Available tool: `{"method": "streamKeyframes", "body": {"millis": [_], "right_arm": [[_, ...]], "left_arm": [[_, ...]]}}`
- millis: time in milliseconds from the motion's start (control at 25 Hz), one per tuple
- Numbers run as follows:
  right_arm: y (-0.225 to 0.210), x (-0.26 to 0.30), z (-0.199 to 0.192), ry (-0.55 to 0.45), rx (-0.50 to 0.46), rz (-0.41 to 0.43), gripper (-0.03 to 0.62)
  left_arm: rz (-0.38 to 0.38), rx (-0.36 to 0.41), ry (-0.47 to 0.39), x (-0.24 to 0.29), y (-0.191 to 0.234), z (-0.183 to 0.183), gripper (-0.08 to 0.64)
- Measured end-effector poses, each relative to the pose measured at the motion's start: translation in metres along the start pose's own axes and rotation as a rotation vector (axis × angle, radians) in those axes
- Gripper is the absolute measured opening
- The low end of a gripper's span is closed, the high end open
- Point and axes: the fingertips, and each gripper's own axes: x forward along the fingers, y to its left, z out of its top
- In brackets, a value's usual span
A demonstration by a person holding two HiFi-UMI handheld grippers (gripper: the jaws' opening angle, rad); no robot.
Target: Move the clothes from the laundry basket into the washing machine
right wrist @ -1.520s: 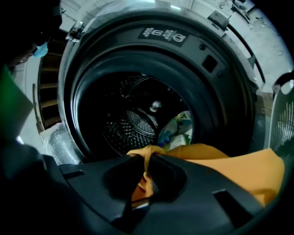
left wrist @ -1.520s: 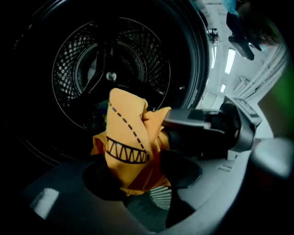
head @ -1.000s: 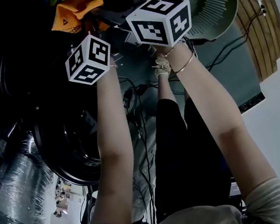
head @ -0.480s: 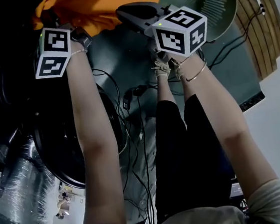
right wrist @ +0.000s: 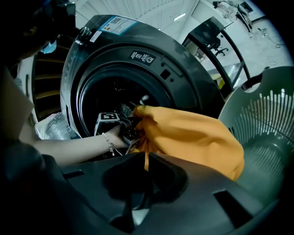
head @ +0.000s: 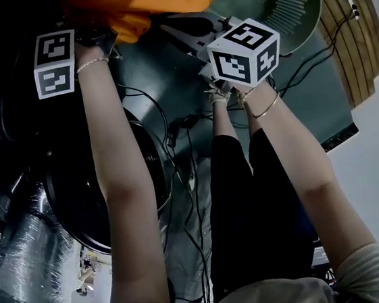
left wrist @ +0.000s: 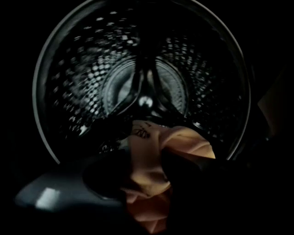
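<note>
An orange garment stretches between the two grippers at the top of the head view. My left gripper reaches into the washing machine's dark drum. Its jaws have just been opening, and a fold of the orange garment still lies loosely between them. My right gripper is outside the washing machine, shut on a thin strip of the orange garment. That view also shows the left gripper at the drum's mouth. The grey-green laundry basket stands to the right.
The washing machine's round door hangs open below my left arm. Black cables trail over the floor between the door and the person's legs. A plastic-wrapped bundle sits at the lower left. The laundry basket's slotted wall is close on the right.
My left gripper has swung left and up the picture into the machine's mouth, drawing the orange garment with it. The right gripper has shifted slightly right and down the picture.
</note>
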Motion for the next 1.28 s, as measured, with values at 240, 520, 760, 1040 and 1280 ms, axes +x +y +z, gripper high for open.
{"method": "streamKeyframes", "body": {"millis": [240, 520, 760, 1040, 1280], "right_arm": [[0.003, -0.017, -0.016, 0.008, 0.030, -0.018, 0.027], [0.007, -0.038, -0.030, 0.035, 0.016, -0.047, 0.026], [0.007, -0.047, -0.041, 0.129, -0.090, -0.073, 0.021], [-0.001, -0.060, -0.050, 0.137, -0.074, -0.102, 0.021], [-0.001, -0.063, -0.054, 0.143, -0.061, -0.090, 0.018]], "left_arm": [[-0.024, -0.016, 0.031, -0.029, -0.005, 0.001, 0.304], [-0.052, 0.023, 0.205, -0.095, -0.015, -0.066, 0.305], [0.015, -0.055, 0.374, -0.115, -0.016, -0.146, 0.351], [0.078, 0.046, 0.437, -0.077, -0.012, -0.186, 0.417], [0.135, 0.177, 0.400, -0.063, 0.002, -0.184, 0.414]]}}
